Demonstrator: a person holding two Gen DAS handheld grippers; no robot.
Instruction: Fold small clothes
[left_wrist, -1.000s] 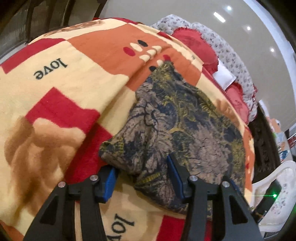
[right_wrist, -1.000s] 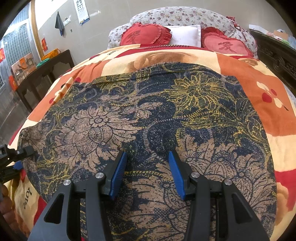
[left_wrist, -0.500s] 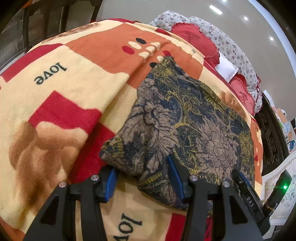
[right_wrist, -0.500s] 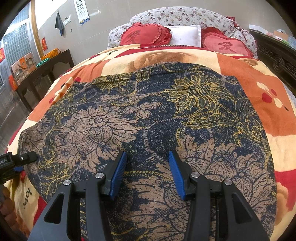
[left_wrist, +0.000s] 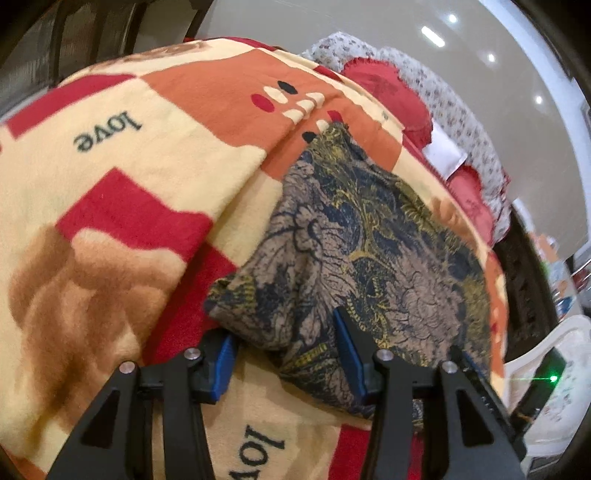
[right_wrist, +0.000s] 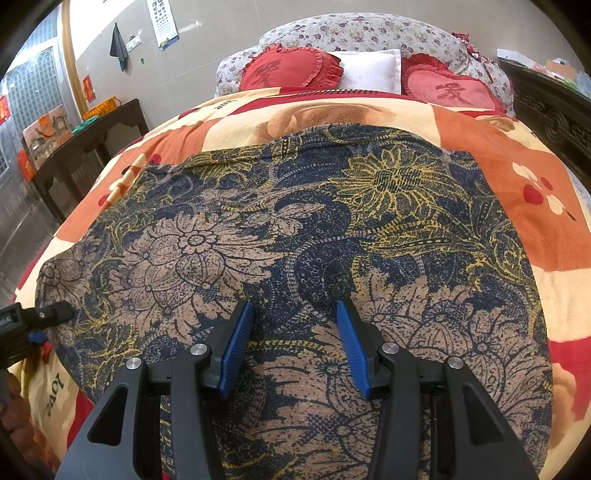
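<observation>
A dark floral garment (right_wrist: 295, 229) lies spread nearly flat on a patchwork "love" blanket (left_wrist: 122, 206) covering a bed, its far hem toward the two red heart cushions (right_wrist: 291, 70) at the headboard. At the left, the left gripper (left_wrist: 284, 343) straddles the garment's bunched near corner, and its jaws are closing: the cloth bulges between the blue pads (left_wrist: 347, 343), the left one tucked under the fold, but the pads do not yet look pressed tight. From the right wrist view the same tool shows as a dark tip at the cloth's left edge. To its right, the right gripper (right_wrist: 293, 343) is set down on the middle of the near portion of the garment, its fingers parted and gripping nothing, with flat fabric showing between them. The step in hand appears to be securing hold of the near edge before carrying it over toward the cushions. Doing it well likely means letting the left jaws finish closing on the full thickness of the corner, not just the top layer, and having the right gripper pinch a matching point along the same edge. Lifting both together, level, should keep the fold line straight and avoid dragging the soft blanket up with the cloth.
</observation>
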